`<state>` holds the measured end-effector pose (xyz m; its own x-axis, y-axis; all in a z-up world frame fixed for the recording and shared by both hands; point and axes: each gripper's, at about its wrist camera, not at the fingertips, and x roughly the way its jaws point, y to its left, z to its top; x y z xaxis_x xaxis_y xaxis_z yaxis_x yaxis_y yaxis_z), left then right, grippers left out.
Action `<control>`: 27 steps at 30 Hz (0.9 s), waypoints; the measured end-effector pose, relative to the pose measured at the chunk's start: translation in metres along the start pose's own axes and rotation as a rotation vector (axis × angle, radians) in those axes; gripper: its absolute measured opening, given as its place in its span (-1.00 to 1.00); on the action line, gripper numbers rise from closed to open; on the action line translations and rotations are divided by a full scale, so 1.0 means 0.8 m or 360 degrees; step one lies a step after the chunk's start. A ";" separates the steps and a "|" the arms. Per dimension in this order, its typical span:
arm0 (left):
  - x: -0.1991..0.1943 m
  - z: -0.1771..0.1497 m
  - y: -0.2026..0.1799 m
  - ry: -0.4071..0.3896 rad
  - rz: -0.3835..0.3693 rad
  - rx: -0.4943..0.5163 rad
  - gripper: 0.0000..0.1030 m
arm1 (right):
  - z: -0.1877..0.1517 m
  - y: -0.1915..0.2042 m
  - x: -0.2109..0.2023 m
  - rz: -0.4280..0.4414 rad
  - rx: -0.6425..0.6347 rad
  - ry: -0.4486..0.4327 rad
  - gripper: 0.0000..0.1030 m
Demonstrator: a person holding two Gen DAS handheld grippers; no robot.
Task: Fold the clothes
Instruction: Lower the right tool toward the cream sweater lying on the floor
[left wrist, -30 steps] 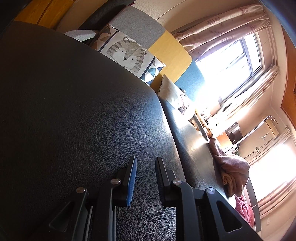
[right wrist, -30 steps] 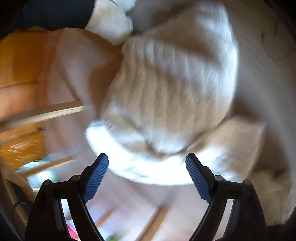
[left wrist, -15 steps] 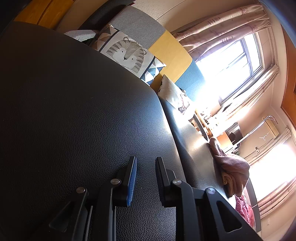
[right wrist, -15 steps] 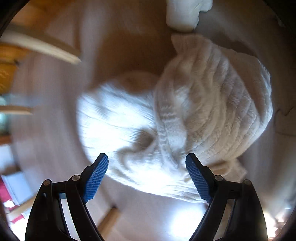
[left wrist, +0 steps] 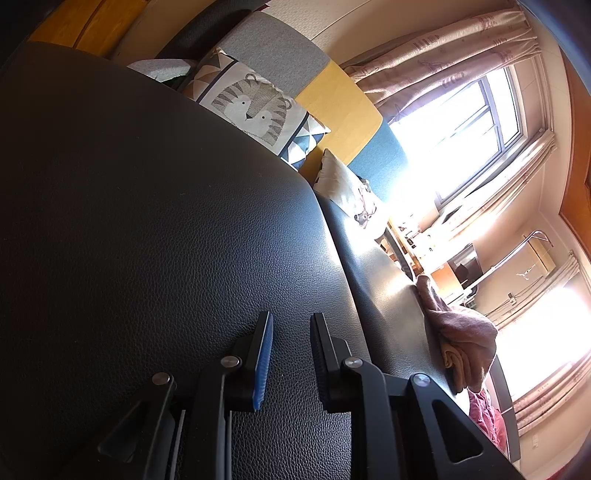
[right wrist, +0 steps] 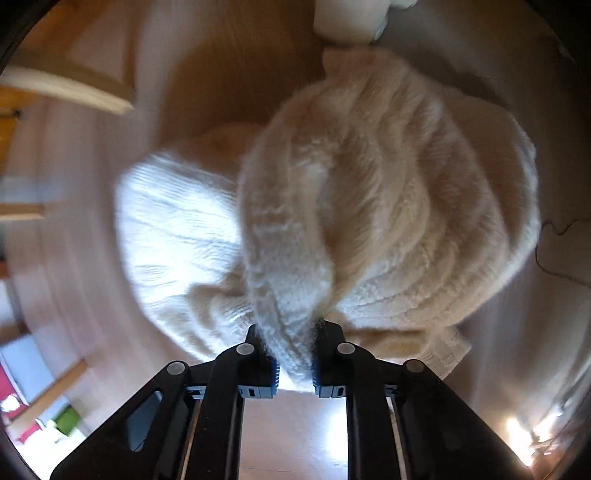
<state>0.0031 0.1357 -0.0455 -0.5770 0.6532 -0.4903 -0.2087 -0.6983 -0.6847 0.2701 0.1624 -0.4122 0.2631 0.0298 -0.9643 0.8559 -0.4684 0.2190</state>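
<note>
The two views show quite different things. Only the right wrist view shows the white knit sweater [right wrist: 369,192]. It is soft and fluffy, with thick twisted rows in the wool. The right gripper [right wrist: 294,354] has just closed its jaws, and a fold of the sweater is now pinched tight between them. The rest of the sweater hangs in a bunch in front of the gripper, above a pale wooden floor [right wrist: 207,85]. The picture is blurred around the edges. A white thing [right wrist: 347,18] sits at the top edge, too blurred to name. A thin dark cord [right wrist: 554,254] lies on the floor at the right.

Only the left wrist view shows the room. The left gripper [left wrist: 291,332] holds nothing. Its jaws stand a little apart, with a narrow gap between them. It rests low over a black leather seat [left wrist: 147,221] that fills most of the picture. Behind the seat is a cushion with a striped tiger face [left wrist: 255,107], and next to it a smaller pale cushion [left wrist: 343,188]. A sofa back [left wrist: 332,99] in grey, yellow and blue patches stands behind them. A crumpled pink cloth [left wrist: 461,332] lies on the far edge of the seat. Very bright sun comes through a window [left wrist: 465,125] with pink curtains [left wrist: 436,48] beside it.
</note>
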 end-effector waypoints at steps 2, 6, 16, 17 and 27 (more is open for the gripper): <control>0.000 0.000 0.000 0.0001 -0.0003 -0.0003 -0.61 | -0.010 -0.010 -0.047 0.0131 0.0082 -0.0081 -0.77; 0.000 0.001 0.001 0.0004 -0.0005 -0.0005 -0.61 | -0.030 -0.027 -0.151 0.0348 0.0208 -0.0279 -0.79; -0.005 0.003 -0.006 0.0037 0.0087 -0.0008 -0.61 | -0.091 -0.014 -0.394 0.0505 0.0428 -0.0898 -0.88; -0.011 0.001 -0.008 0.0041 0.0113 -0.0008 -0.61 | -0.099 -0.010 -0.412 0.0499 0.0440 -0.0951 -0.88; -0.121 -0.060 -0.031 0.0054 0.0237 0.0121 -0.61 | -0.179 0.001 -0.559 0.0365 0.0661 -0.1516 -1.00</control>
<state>0.1024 0.1038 -0.0067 -0.5794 0.5492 -0.6022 -0.1823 -0.8075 -0.5610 0.2166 0.2752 0.0404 -0.2121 -0.7167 -0.6643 0.5637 -0.6450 0.5159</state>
